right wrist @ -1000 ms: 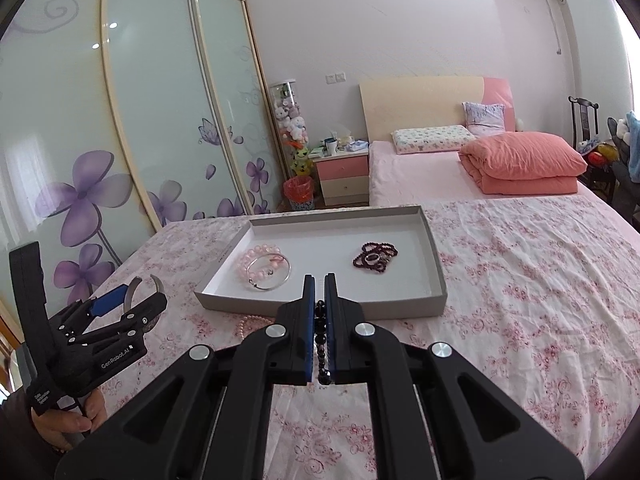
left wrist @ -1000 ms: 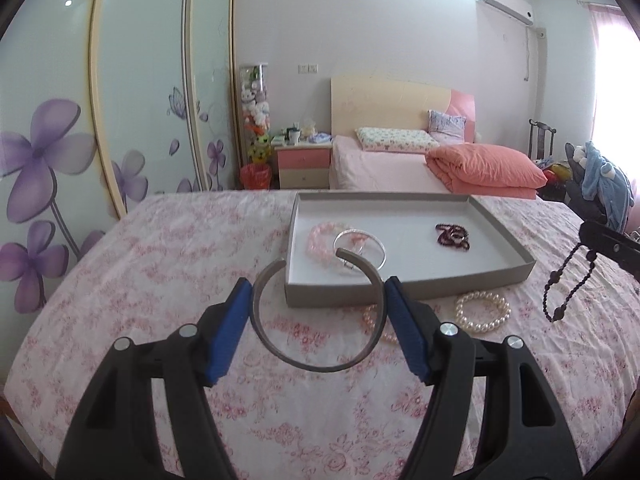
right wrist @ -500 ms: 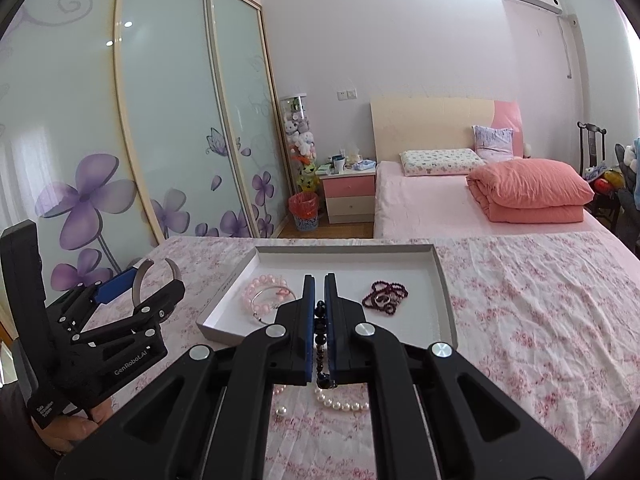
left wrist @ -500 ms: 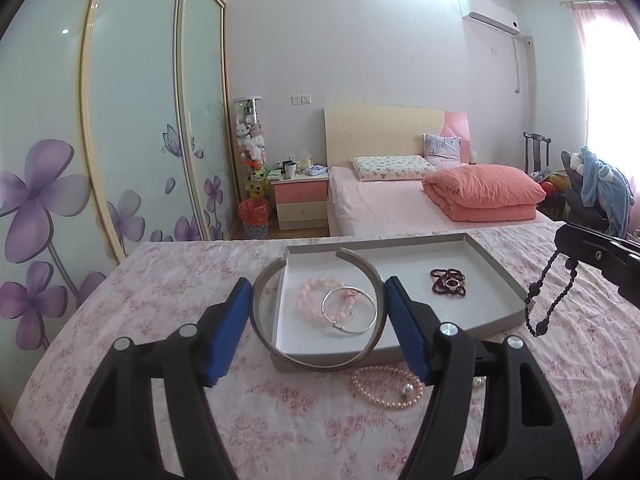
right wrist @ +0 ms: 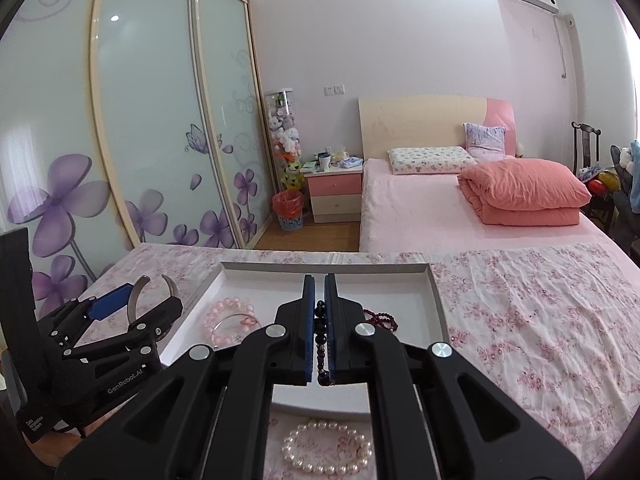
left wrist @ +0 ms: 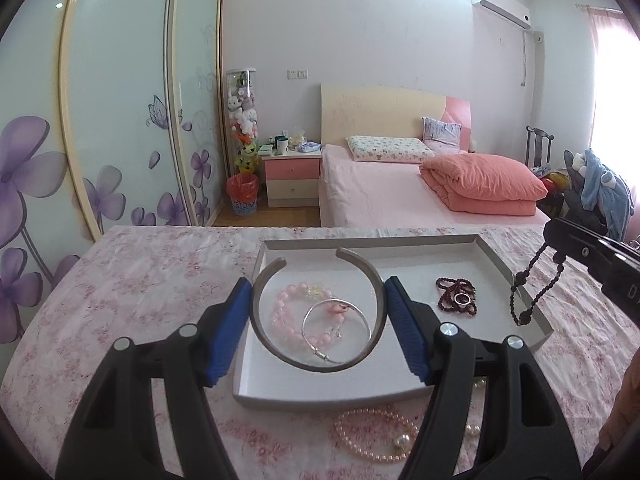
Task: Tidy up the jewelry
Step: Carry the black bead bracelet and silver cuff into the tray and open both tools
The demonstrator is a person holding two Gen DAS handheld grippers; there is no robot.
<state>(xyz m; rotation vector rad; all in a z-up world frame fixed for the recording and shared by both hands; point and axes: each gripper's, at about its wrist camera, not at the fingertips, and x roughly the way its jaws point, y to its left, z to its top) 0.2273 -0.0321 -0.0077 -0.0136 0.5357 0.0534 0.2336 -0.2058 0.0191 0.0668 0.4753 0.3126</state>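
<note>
My left gripper (left wrist: pixel 318 284) is shut on a silver open cuff bangle (left wrist: pixel 380 300), its blue pads pressing both sides, held above the near left part of the grey tray (left wrist: pixel 320 400). In the tray lie a pink bead bracelet (left wrist: pixel 284 312), a thin silver bracelet (left wrist: pixel 360 320) and dark red beads (left wrist: pixel 456 300). My right gripper (right wrist: pixel 319 280) is shut on a dark bead strand (right wrist: pixel 320 336). That strand (left wrist: pixel 520 300) dangles over the tray's right rim. In the right wrist view the left gripper (right wrist: pixel 144 300) is at the left with the bangle (right wrist: pixel 134 300).
Two pearl bracelets lie on the floral bedspread just before the tray, one pinkish (left wrist: pixel 376 436), one white (right wrist: pixel 324 452). Beyond the bedspread's far edge are a pink bed (left wrist: pixel 400 196), a nightstand (left wrist: pixel 292 176), a red bin (left wrist: pixel 242 194) and sliding wardrobe doors (left wrist: pixel 120 120).
Both grippers have moved forward toward the tray. The bangle, earlier over the bedspread in front of the tray, now hangs over the tray. The dark strand has come over the tray's right rim.
</note>
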